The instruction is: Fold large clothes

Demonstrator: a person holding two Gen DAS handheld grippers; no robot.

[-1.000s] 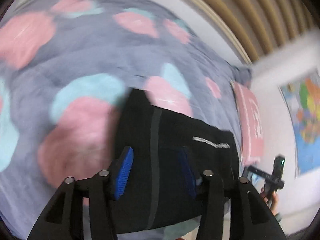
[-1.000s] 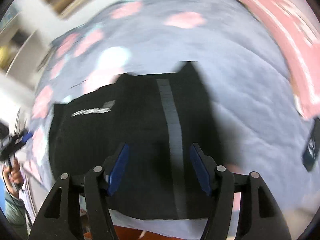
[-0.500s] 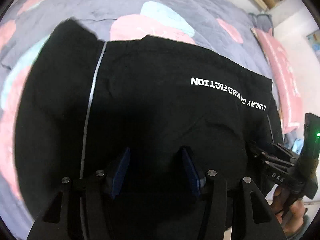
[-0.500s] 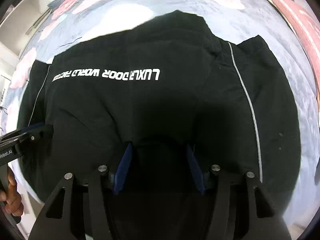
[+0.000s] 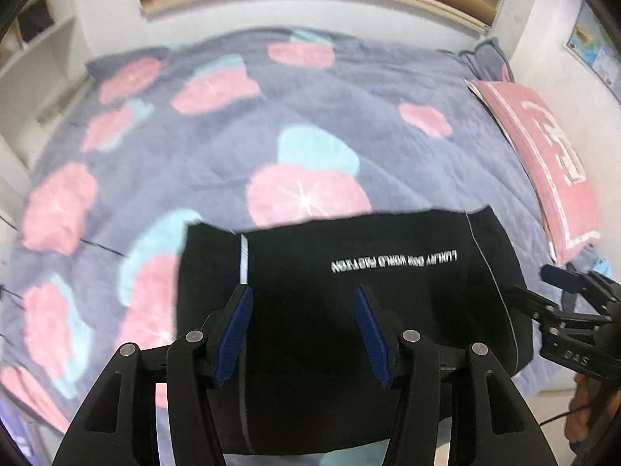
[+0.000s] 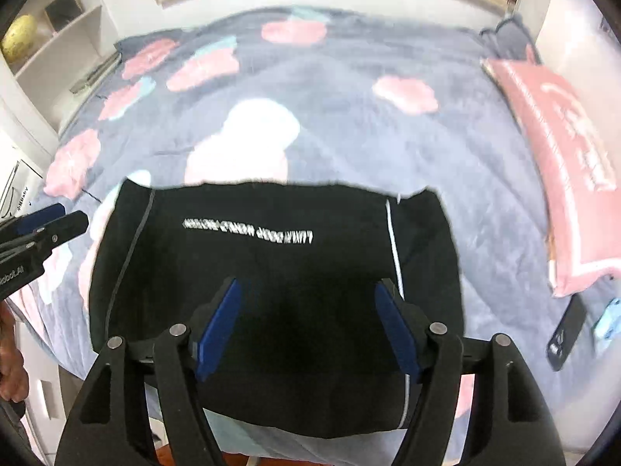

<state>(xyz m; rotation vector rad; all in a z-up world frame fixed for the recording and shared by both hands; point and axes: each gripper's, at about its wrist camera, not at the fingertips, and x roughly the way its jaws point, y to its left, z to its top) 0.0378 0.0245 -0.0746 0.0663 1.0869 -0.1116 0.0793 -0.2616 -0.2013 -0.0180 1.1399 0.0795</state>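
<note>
Bedding fills most of both views: a wide grey-blue quilted bedspread (image 5: 217, 163) printed with pink and pale teal blotches covers the bed, with a pale wall and a tan wooden frame beyond its far edge. On its near edge lies the folded black fabric garment (image 5: 349, 310), a broad, roughly rectangular block with thin pale stripes running down it near each side and a line of white lettering across its upper part; its far edge is straight, and its near edge reaches the near edge of the bed. Along the bed's right side rests a long pink pillow with white lettering (image 6: 562, 178). Near that pillow's lower end, a dark flat phone-like slab (image 6: 566, 334) lies on the bedspread. White open shelves (image 6: 58, 39) stand at the left, holding a yellowish round object (image 6: 17, 37).

Above the garment's near part hangs the left tool (image 5: 302, 330), its blue-padded fingers (image 5: 236, 330) spread wide apart with nothing between them. Likewise, the right tool (image 6: 308, 322) hangs over the same cloth, fingers wide open and holding nothing. Each tool shows at the edge of the other's view, beside the garment.
</note>
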